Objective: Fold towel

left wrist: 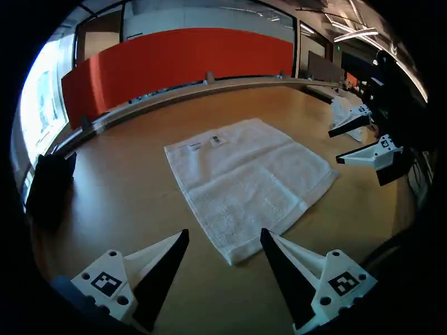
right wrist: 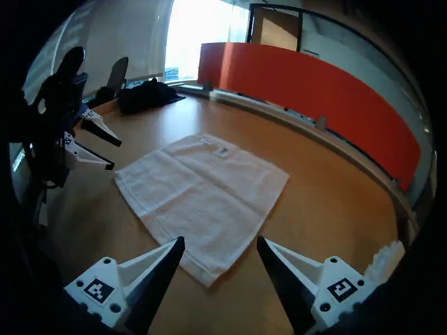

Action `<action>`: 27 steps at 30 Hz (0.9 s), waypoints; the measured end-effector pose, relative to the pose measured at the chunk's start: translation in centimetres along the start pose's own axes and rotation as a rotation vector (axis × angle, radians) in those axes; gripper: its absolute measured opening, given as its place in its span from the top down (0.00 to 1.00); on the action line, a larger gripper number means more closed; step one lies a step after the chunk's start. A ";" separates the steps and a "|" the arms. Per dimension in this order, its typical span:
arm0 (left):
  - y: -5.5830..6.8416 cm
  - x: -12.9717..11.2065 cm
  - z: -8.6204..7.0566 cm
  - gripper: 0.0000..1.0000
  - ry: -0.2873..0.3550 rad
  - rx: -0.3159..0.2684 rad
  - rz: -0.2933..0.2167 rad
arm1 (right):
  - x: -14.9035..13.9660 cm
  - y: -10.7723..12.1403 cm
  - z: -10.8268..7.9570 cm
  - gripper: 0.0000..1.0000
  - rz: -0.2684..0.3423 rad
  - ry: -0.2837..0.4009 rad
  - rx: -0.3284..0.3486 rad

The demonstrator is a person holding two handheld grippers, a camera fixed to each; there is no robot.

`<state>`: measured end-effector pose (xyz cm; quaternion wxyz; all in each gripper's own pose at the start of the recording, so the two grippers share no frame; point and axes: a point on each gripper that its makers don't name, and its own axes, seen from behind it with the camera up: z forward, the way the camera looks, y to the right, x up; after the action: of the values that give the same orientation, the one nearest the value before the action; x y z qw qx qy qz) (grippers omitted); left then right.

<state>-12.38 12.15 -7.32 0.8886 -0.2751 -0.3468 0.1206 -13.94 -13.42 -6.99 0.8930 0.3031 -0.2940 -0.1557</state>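
1 towel (left wrist: 248, 178), corner toward left tool (left wrist: 224, 231)

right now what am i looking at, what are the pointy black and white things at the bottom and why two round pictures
No robot here: a person holds a two-finger tool in each hand, each with its own fisheye camera. One picture looks along the left gripper, the other along the right gripper; the pointed shapes at the bottom are their fingers. Both are open and hold nothing. A white towel lies flat on the wooden table, with an orange partition behind.
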 end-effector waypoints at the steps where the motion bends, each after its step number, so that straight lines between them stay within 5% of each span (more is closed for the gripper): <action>1: 0.1 -0.3 0.2 0.05 -0.009 -0.003 0.002 | -0.3 -0.1 0.1 0.00 -0.002 -0.007 0.003; 17: 1.0 -3.4 2.3 0.05 -0.142 -0.046 0.015 | -4.4 -1.0 1.2 0.03 -0.007 -0.116 0.063; 27: 1.2 -3.8 2.7 0.06 -0.161 -0.057 0.037 | -5.2 -1.2 1.2 0.12 0.009 -0.143 0.098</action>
<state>-17.04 12.73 -8.47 0.8473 -0.2960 -0.4151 0.1490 -18.87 -12.52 -9.24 0.8546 0.3333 -0.3656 -0.1580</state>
